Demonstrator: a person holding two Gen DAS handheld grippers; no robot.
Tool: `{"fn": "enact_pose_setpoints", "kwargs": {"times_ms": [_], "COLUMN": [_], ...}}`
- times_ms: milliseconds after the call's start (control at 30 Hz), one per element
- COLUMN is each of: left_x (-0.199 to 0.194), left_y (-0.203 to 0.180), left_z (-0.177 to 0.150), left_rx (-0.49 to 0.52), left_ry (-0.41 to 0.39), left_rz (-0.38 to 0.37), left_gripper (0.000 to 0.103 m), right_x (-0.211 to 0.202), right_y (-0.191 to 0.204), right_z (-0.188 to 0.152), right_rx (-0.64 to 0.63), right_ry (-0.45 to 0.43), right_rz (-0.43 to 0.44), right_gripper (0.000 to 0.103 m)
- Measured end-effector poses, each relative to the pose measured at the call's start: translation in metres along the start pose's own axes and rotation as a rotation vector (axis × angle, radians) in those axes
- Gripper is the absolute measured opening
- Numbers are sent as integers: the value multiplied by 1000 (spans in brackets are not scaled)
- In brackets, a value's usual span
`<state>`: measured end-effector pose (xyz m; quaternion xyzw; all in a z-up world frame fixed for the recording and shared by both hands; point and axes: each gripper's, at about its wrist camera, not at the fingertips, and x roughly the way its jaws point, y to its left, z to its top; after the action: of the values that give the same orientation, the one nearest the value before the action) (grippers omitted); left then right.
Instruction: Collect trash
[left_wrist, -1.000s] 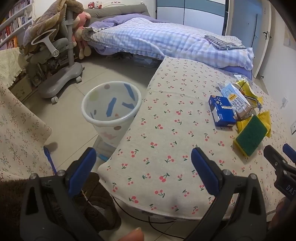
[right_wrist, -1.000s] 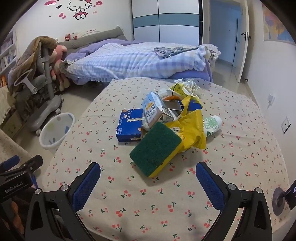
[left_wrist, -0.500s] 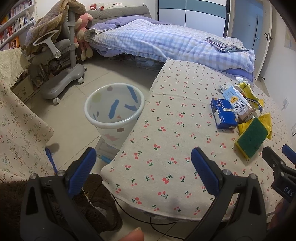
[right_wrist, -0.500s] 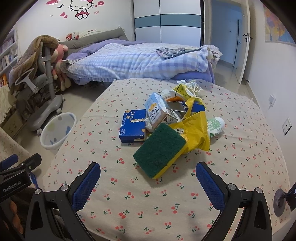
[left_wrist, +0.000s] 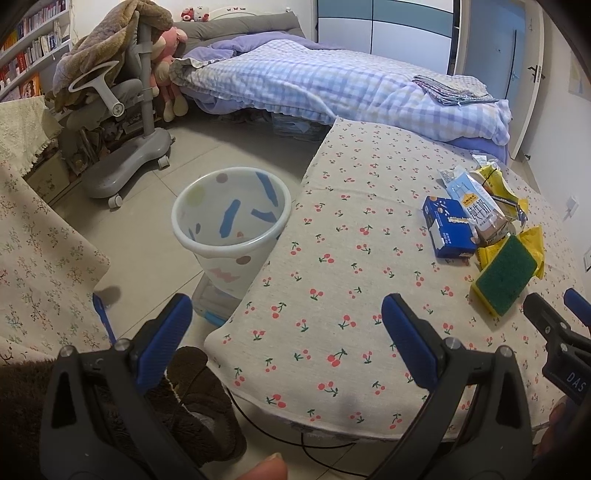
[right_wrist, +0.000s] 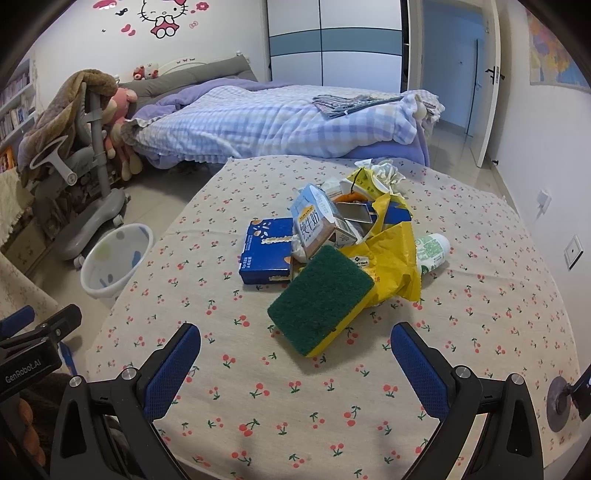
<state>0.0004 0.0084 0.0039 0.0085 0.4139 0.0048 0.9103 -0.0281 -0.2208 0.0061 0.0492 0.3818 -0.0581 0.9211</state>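
The left gripper (left_wrist: 282, 319) has its 2 blue-padded fingers spread wide apart, holding nothing, poised above the near edge of the desk (left_wrist: 354, 266) covered in a beige cherry-print cloth. The right gripper (right_wrist: 295, 352) is equally wide open and empty, its pads flanking — but not touching — the green-and-yellow rectangular scouring sponge (right_wrist: 321, 297).

The left wrist view alone looks down into the white plastic waste bin with blue and pastel patches (left_wrist: 231, 218), standing on the tiled floor (left_wrist: 147, 243) just beside the desk's left edge. The right wrist view shows the trash pile more fully: a dark blue flat cardboard box (right_wrist: 266, 249), a light blue milk carton (right_wrist: 314, 221) leaning over it, a crumpled yellow plastic bag (right_wrist: 395, 258) and a white-and-green tube (right_wrist: 432, 251) lying behind the bag.

Beyond the desk stands a bed with a lilac checked quilt (right_wrist: 280, 118), and a grey wheeled chair (left_wrist: 122, 147) is at the left.
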Motion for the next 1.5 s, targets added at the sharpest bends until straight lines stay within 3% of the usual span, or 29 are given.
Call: {"fn": "enact_pose_setpoints", "kwargs": {"times_ms": [1500], "left_x": [0], "left_y": [10], "left_z": [8], "left_rx": [-21], "left_ry": [-3], "left_rz": [17], "left_gripper": [102], "right_x": [-1], "right_y": [2], "right_z": [12], "right_rx": [9], "right_ry": [8], "right_rz": [7], "right_gripper": [103]}}
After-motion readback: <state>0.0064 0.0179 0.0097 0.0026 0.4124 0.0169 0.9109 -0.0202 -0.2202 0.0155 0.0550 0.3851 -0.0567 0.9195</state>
